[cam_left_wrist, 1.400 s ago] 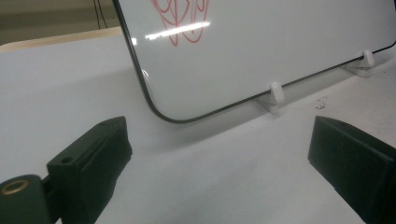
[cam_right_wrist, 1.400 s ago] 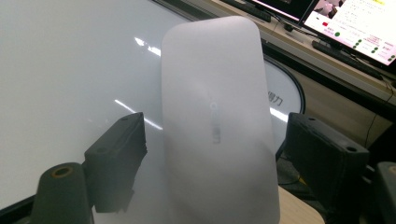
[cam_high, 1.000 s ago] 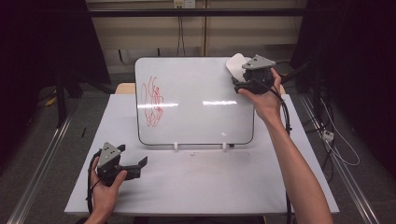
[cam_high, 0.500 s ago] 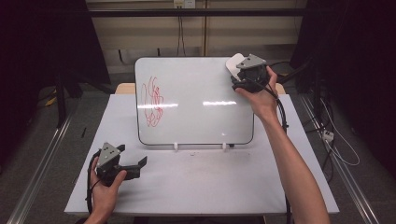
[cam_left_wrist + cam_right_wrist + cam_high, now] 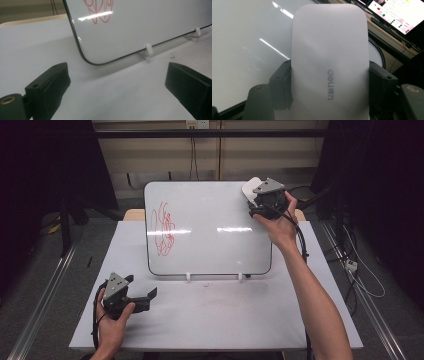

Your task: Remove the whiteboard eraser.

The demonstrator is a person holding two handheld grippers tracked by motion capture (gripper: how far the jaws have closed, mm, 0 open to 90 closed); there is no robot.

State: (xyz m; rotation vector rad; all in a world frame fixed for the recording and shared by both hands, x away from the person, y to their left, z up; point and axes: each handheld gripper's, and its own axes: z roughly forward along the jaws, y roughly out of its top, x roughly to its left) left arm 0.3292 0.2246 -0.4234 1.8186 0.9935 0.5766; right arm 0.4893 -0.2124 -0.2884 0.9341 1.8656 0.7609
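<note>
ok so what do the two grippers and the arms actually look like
Both are black. The left gripper and the right gripper each carry a grey three-cornered plate on top and trail a black cable. The jaws are blocky black pads. Both forearms are bare, no sleeves in view.

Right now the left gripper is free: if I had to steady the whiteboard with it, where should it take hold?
Probably the whiteboard's bottom-left rounded corner, coming from the left gripper's own side. The board leans back on two small white feet, so its thin dark edge stands clear of the table there. The jaws stand wide open, ample for that edge. The right gripper already holds the eraser at the top-right.
</note>
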